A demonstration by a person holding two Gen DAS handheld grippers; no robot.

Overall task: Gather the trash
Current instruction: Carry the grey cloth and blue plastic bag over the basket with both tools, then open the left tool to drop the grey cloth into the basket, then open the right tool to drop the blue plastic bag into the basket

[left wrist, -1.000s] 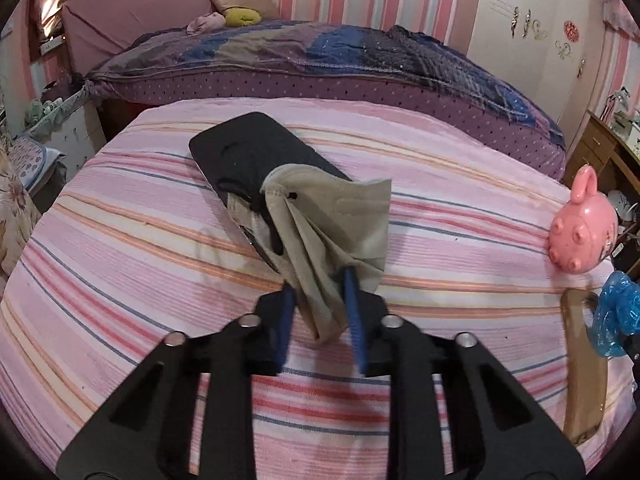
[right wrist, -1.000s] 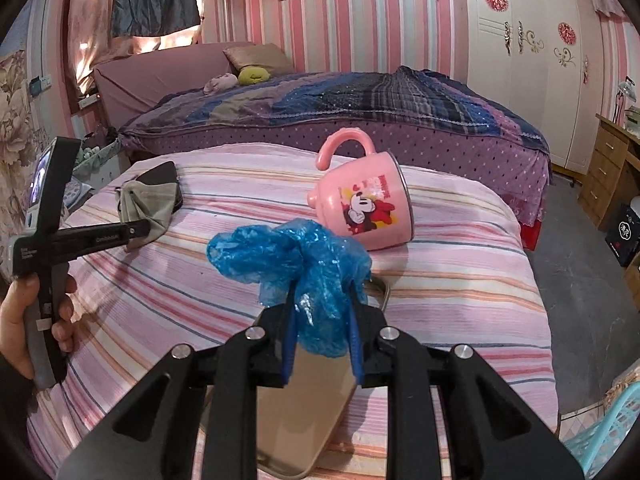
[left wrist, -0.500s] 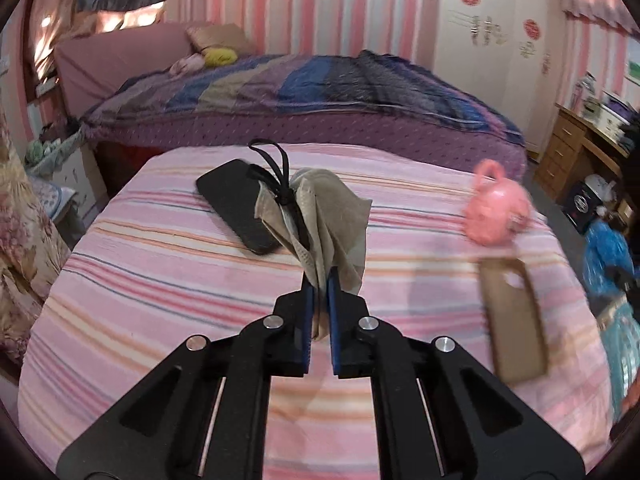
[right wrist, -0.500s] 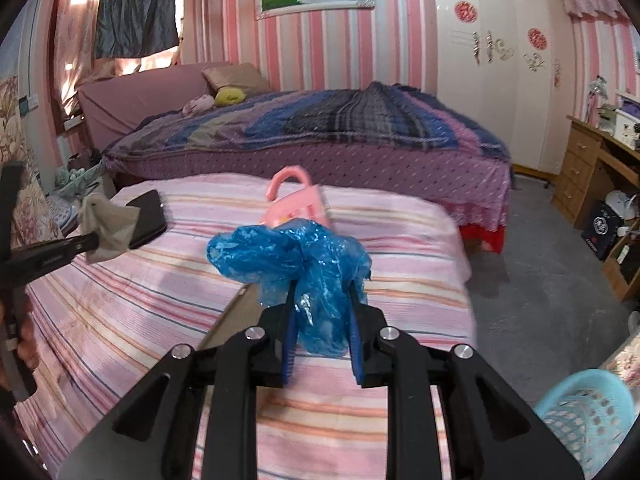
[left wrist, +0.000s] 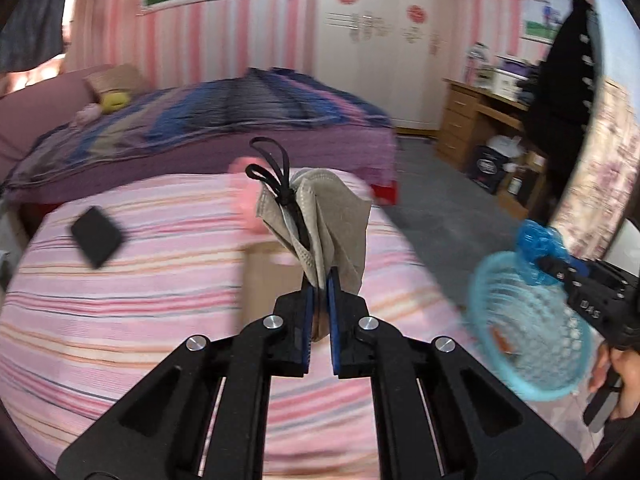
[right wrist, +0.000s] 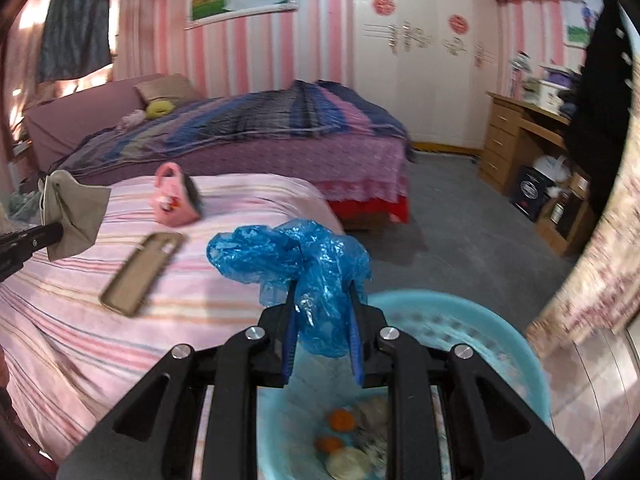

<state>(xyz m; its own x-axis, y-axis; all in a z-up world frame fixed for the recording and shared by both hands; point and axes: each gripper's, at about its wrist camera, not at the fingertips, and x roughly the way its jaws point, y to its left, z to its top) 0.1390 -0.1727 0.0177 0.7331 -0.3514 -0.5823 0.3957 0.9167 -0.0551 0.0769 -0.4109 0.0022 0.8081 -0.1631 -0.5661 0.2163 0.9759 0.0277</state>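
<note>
**Both grippers loaded, right one over basket**

The right gripper (right wrist: 322, 320) is hanging above the light-blue basket (right wrist: 472, 312), its 2 fingers clamping a crumpled blue plastic bag (right wrist: 292, 252); orange and pale scraps are lying in the basket bottom. The left gripper (left wrist: 319, 296) is hovering over the pink striped bed (left wrist: 120, 320), its fingers pinching a grey face mask (left wrist: 320, 216) that is standing up with black ear loops on top. Farther out, a tan phone case (right wrist: 140, 268), pink mug (right wrist: 172, 200) and black phone (left wrist: 96, 236) are lying on the bed.
</note>
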